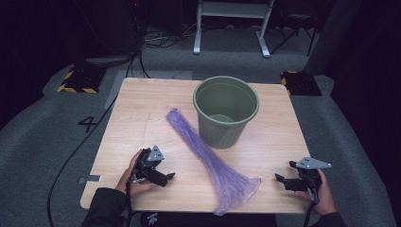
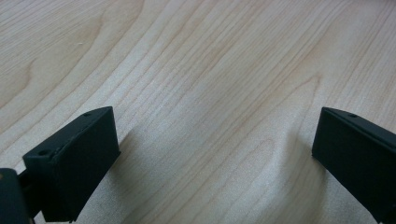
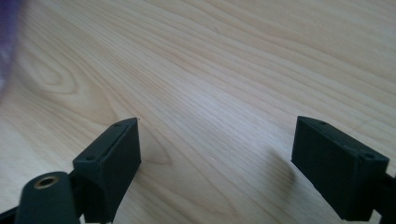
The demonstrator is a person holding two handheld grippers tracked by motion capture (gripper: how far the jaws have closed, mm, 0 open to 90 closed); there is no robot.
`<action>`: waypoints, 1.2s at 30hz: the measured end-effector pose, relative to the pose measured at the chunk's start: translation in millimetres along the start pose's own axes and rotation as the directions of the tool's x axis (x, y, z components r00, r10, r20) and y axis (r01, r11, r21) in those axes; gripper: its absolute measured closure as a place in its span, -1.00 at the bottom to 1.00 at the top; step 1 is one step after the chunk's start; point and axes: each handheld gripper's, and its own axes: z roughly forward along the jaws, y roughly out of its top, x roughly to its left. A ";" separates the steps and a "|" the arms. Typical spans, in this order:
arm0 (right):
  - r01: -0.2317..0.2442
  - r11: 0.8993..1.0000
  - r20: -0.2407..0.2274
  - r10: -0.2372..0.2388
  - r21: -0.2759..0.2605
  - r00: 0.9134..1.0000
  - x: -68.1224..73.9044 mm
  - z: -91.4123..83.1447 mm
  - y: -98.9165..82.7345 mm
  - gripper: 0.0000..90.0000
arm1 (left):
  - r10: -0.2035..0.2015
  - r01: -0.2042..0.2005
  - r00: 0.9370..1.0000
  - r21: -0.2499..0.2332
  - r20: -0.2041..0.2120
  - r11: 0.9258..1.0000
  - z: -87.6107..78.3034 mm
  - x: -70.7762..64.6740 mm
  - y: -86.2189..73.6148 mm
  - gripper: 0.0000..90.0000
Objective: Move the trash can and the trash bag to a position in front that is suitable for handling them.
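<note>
Both hand-held black two-jaw grippers sit at the near edge of the pale wooden table (image 1: 142, 118): the left gripper (image 1: 166, 178) toward the near left corner, the right gripper (image 1: 280, 180) toward the near right corner. Each has its jaws spread wide with only bare wood between them, as both gripper views show, so neither has hold of anything

Between them lies the crumpled translucent purple plastic bag (image 1: 208, 156), gathered into a long strip. Its flared end reaches the near edge and slightly overhangs it; its narrow end points toward the middle of the table. Just beyond, close beside the strip's middle, the round olive-green plastic bin (image 1: 226, 111) stands upright and looks unlined, near the far edge, right of centre

Judging from this, the work of lining the bin has not begun: the bag is untouched and flat, and picking it up, opening it and fitting it over the rim all remain

Open wood lies along the left side and by the right edge, giving each gripper room to approach the bag
</note>
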 end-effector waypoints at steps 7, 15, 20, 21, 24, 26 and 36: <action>0.067 0.996 -0.079 -0.072 -0.066 0.994 29.0 -5.1 21.5 -0.62 | -0.010 0.010 1.000 0.003 -0.004 1.000 -1.4 -1.3 -1.4 -1.00; 0.118 0.986 -0.147 -0.135 -0.116 0.980 55.4 -11.7 35.5 -0.56 | -0.013 0.013 1.000 0.002 -0.006 1.000 -1.6 -1.5 -1.7 -1.00; 0.135 0.982 -0.154 -0.154 -0.129 0.976 66.6 -14.9 41.0 -0.53 | -0.016 0.016 1.000 0.003 -0.008 1.000 -1.8 -1.8 -1.8 -1.00; 0.137 0.982 -0.155 -0.156 -0.132 0.975 68.8 -15.3 42.1 -0.53 | -0.016 0.016 1.000 0.003 -0.008 1.000 -1.8 -1.7 -1.8 -1.00; 0.146 0.978 -0.167 -0.171 -0.151 0.971 75.6 -17.9 45.3 -0.52 | -0.014 0.014 1.000 0.003 -0.009 1.000 -1.8 -1.6 -1.8 -1.00; 0.153 0.975 -0.153 -0.177 -0.159 0.972 78.2 -20.0 47.1 -0.51 | -0.015 0.015 1.000 0.002 -0.008 1.000 -1.7 -1.7 -1.8 -1.00; 0.146 0.971 -0.114 -0.170 -0.190 0.979 76.7 -29.8 52.5 -0.43 | -0.015 0.015 1.000 0.003 -0.010 1.000 -1.9 -1.8 -1.8 -1.00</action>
